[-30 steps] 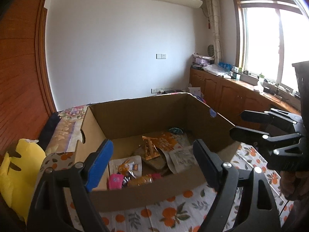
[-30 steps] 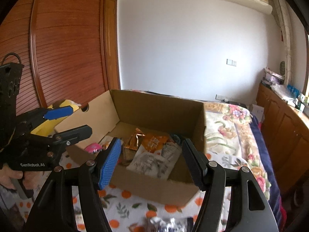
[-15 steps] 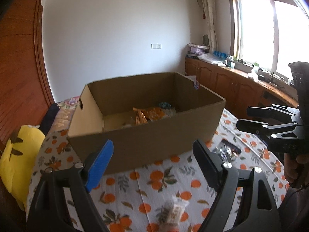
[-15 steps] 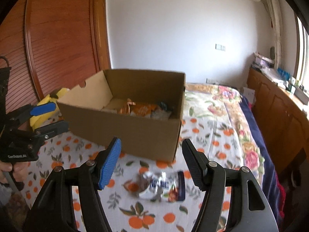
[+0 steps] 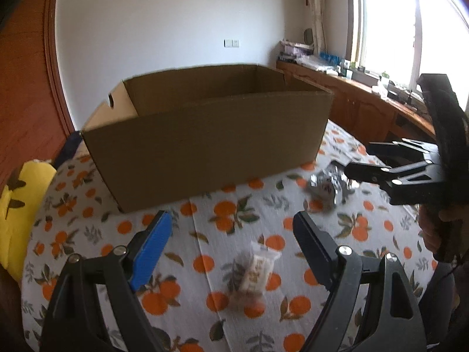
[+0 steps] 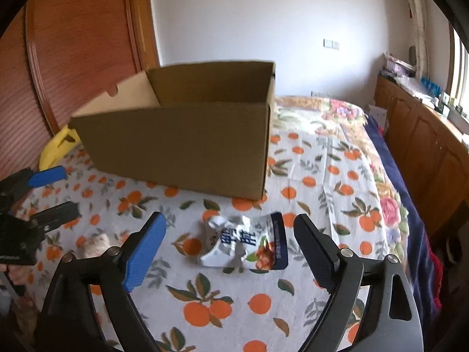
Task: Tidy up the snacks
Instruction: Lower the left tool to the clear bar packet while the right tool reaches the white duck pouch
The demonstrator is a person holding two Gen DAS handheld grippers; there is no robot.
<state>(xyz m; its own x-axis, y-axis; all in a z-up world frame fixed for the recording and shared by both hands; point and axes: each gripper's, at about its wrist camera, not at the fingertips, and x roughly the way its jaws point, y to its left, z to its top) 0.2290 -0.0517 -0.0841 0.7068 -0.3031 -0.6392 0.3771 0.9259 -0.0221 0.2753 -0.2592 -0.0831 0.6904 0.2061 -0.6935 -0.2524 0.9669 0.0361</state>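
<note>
I held the left gripper [image 5: 231,228] low over the orange-print cloth [image 5: 205,214], jaws spread wide and empty; a small pale wrapped snack bar [image 5: 256,272] lay on the cloth between and just short of its fingers. The right gripper [image 6: 230,231] hovered likewise, jaws wide apart, nothing held, a crumpled white-and-navy foil snack pouch [image 6: 244,245] lying between its fingertips. The open brown cardboard box [image 6: 187,135] stood beyond both snacks, its near wall hiding the inside. A yellow plush toy [image 5: 20,205] lay left of the box; wooden cabinets [image 6: 425,135] ran along the right, under the window.
</note>
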